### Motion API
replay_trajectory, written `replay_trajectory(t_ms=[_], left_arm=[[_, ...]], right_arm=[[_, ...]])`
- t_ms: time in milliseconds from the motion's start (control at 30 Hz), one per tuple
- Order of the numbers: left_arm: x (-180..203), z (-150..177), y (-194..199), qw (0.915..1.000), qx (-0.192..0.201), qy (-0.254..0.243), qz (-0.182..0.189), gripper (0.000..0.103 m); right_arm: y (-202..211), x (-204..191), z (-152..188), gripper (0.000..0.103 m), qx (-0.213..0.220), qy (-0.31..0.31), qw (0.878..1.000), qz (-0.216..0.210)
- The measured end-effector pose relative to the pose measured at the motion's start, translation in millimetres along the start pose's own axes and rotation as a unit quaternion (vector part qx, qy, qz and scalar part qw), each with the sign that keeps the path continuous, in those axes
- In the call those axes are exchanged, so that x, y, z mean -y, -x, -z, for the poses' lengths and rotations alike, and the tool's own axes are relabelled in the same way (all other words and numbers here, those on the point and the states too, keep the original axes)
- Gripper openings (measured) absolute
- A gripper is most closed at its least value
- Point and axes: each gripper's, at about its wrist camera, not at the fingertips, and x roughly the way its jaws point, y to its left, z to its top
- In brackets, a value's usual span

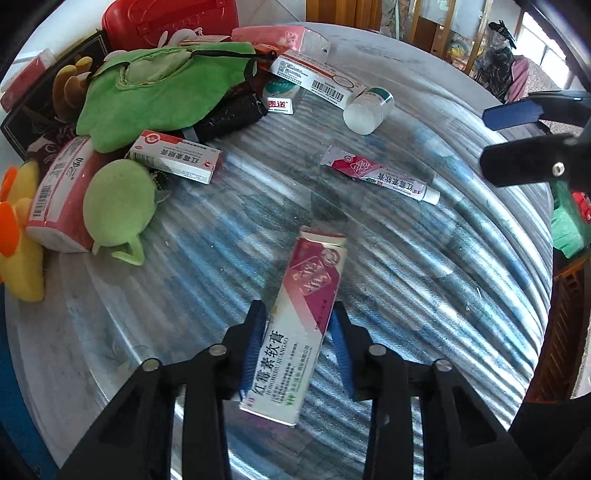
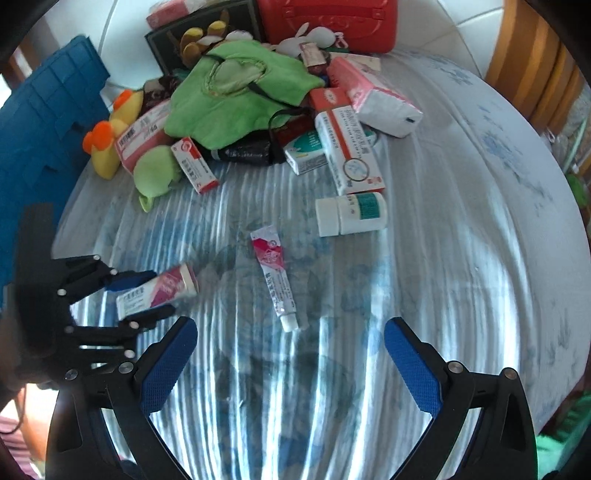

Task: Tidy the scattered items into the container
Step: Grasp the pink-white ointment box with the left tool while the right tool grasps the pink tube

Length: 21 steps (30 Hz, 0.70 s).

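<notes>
My left gripper [image 1: 297, 325] is shut on a white and magenta ointment box [image 1: 295, 325] and holds it above the table; the box also shows in the right wrist view [image 2: 157, 291]. My right gripper [image 2: 290, 354] is open and empty above the table, just short of an ointment tube [image 2: 275, 275] that lies flat. The tube also shows in the left wrist view [image 1: 380, 173]. A red container [image 2: 328, 22] with a handle stands at the far edge, lid shut; it also shows in the left wrist view [image 1: 166, 18].
A pile sits at the far side: green cloth [image 2: 236, 96], medicine boxes [image 2: 347, 147], tissue packs [image 2: 373, 96], a white pill bottle [image 2: 351, 214] on its side, plush toys [image 2: 107, 144]. A blue crate [image 2: 44, 122] stands left of the round table [image 2: 461, 240].
</notes>
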Motion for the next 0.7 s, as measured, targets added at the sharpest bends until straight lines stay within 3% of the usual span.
replay_trajectory(t_ms=[200,233,333,533,700], left_arm=[[-3,20,12,0.9992,0.015,0.036,-0.001,0.030],[-5,22,14,0.9990,0.015,0.041,-0.001,0.030],[-9,28,22,0.9983,0.017,0.054,-0.007,0.030],[-29,23,32,0.9971,0.026,0.069,-0.016,0.030],[-37,20,38,0.9961,0.033,0.080,-0.016,0.030]], right_arm=[[-36,-5,-1,0.102,-0.004,0.007,1.000,0.011],[-40,-5,-2,0.099,-0.005,0.007,1.000,0.014],[-51,-8,-3,0.077,-0.011,0.008,1.000,0.021],[-64,-14,-7,0.055,-0.022,0.014,0.999,0.026],[-67,-18,-8,0.053,-0.019,0.024,0.999,0.030]])
